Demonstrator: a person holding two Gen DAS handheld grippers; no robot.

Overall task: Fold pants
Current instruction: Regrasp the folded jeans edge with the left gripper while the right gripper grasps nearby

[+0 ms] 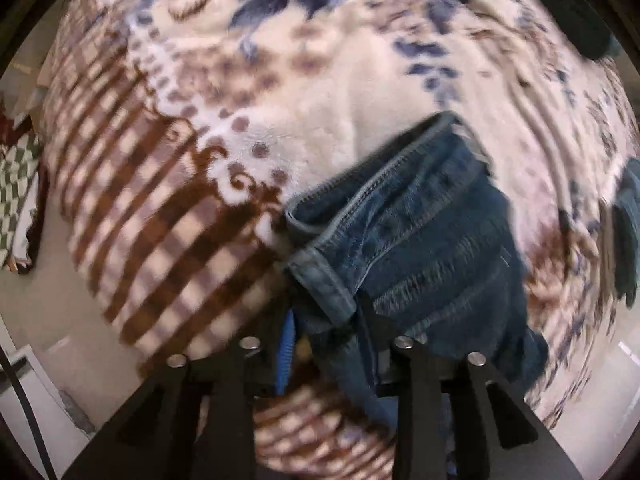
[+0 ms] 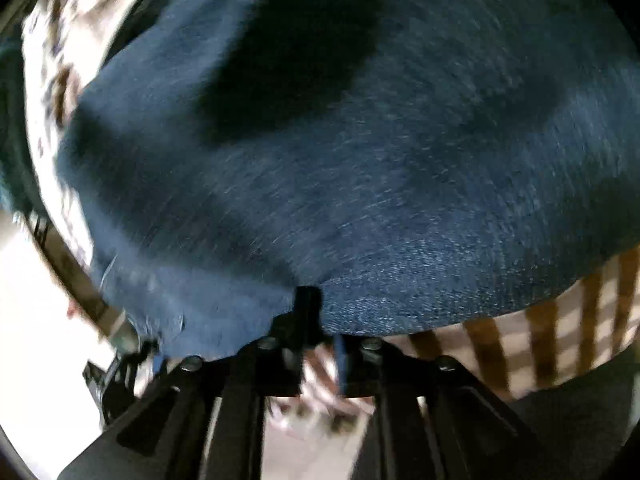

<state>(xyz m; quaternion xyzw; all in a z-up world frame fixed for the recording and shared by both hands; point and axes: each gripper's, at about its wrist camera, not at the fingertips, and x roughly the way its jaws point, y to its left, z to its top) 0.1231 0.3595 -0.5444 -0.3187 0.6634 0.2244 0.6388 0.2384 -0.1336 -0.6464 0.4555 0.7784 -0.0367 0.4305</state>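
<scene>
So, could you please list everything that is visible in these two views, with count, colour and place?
jeans: one pair, dark blue denim, lying bunched on the blanket; they fill most of the right wrist view.
blanket: one, cream with brown checks and blue flowers, under the jeans.
checked cloth: one, green and white, far left edge, off the blanket.
floor: pale, lower left beside the blanket.
left claw: one, black, bottom centre, denim between its fingers; grip cannot be told.
right claw: one, black, bottom centre, at the edge of the jeans; blurred, grip cannot be told.
</scene>
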